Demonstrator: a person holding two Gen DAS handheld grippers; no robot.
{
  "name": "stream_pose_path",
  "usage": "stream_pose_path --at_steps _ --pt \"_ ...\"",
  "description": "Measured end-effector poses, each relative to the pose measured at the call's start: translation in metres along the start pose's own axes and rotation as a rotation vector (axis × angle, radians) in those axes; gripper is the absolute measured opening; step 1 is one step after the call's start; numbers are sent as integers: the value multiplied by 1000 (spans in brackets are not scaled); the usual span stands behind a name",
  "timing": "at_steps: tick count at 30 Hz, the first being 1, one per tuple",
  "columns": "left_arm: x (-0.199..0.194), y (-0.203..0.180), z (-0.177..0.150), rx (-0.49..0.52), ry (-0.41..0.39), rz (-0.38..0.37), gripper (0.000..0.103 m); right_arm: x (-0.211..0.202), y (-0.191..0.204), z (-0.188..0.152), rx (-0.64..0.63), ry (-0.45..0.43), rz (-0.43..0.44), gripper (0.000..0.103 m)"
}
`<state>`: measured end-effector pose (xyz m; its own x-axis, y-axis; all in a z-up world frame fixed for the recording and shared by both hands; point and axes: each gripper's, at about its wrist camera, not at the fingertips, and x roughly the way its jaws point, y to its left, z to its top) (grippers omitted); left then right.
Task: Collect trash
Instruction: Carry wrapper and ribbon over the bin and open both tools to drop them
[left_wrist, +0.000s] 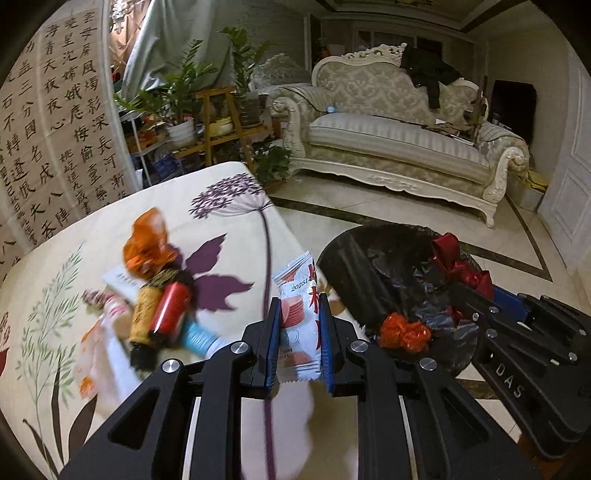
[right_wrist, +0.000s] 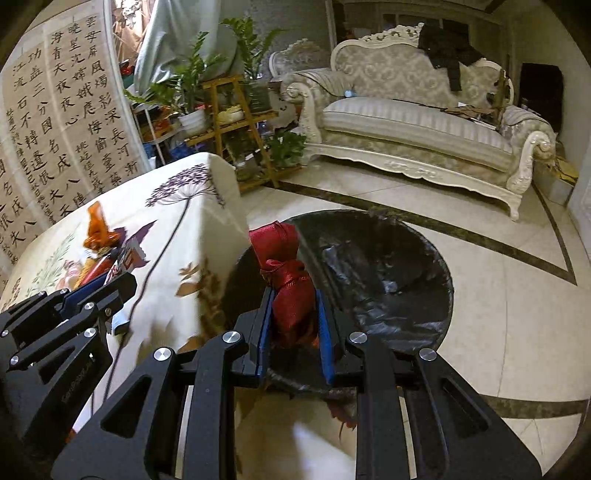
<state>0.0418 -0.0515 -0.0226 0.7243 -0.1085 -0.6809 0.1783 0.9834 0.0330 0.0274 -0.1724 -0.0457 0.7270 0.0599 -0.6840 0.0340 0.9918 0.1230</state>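
Left tongs (left_wrist: 298, 339) clamped on a white-and-red snack packet (left_wrist: 299, 325) at lower centre, right tongs (right_wrist: 291, 325) gripping a red fabric pouch (right_wrist: 286, 280) over the black-lined bin (right_wrist: 388, 280), wrappers and tubes (left_wrist: 162, 306) on the floral counter (left_wrist: 221, 206) at left.

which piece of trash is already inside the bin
The crumpled orange-red wrapper lying on the black liner of the bin. The white snack packet is in the left gripper, the red ribbon in the right gripper; the rest lies on the table.

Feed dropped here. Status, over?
Left gripper shut on white snack packet. Right gripper shut on red wrapper over black-lined bin. Nothing blocking.
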Motion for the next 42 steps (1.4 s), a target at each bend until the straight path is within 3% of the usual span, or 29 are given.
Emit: stream_pose_path --at_steps 26,27,30,34,42 --pt "65 -41 37 55 91 -17 22 55 -44 28 75 38 -64 22" --pt "67 -43 36 60 99 -17 23 57 -46 28 78 41 -65 22" --pt "69 -43 36 56 106 -11 48 60 -49 28 87 48 -68 24" --pt "65 -41 37 48 91 -5 61 60 -49 28 93 45 -75 30" --pt "60 -36 40 34 73 8 73 52 -53 30 100 27 -89 42"
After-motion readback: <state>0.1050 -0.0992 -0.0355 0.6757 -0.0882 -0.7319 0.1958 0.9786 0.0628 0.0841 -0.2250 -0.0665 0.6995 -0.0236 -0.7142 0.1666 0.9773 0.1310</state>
